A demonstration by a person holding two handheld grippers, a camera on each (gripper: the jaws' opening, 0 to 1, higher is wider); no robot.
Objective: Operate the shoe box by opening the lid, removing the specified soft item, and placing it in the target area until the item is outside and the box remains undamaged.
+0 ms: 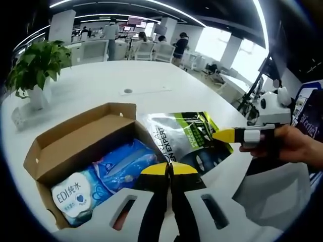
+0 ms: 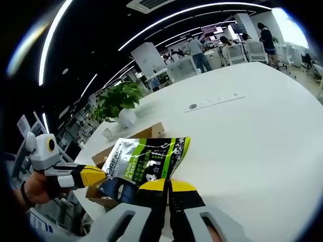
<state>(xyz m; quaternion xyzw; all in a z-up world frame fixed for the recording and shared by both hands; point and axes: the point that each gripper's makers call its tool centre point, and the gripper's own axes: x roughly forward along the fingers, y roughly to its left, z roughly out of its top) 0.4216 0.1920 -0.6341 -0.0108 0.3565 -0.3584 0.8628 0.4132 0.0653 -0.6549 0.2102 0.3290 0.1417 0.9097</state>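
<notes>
A: Yellow-tipped jaws of the left gripper [image 1: 169,169] sit nearest in the left gripper view, pressed together with nothing between them, hanging over the open shoe box [image 1: 60,146].

B: And the right gripper [image 2: 167,185]?

A: In its own view its jaws are closed on the lower edge of the L'Oréal foil pouch [image 2: 146,164], which hangs clear of the tabletop [image 2: 252,146], above and just beside the box's near corner.

B: So the soft item is out?

A: I'd judge so, though it is not yet set down. In the left gripper view the pouch [image 1: 189,138] lies just past the box's right wall, with the right gripper [image 1: 222,135] at its far edge.

B: How will it handle?

A: Light and floppy, I'd guess, with a glossy skin that may slip. A flat sealed margin is the best hold (a pinch on the bulging middle would likely slide).

B: What's left in the box?

A: A blue wet-wipes pack [image 1: 83,189] and a blue plastic packet [image 1: 128,161], both soft. The raised lid flap [image 1: 83,118] stands open, so keep clear of it.

B: Room?

A: Plenty. Bare white tabletop [image 1: 126,75] runs wide behind the box; a potted plant [image 1: 35,65] stands well apart at the far left, and the table's edge is near on the right.
</notes>
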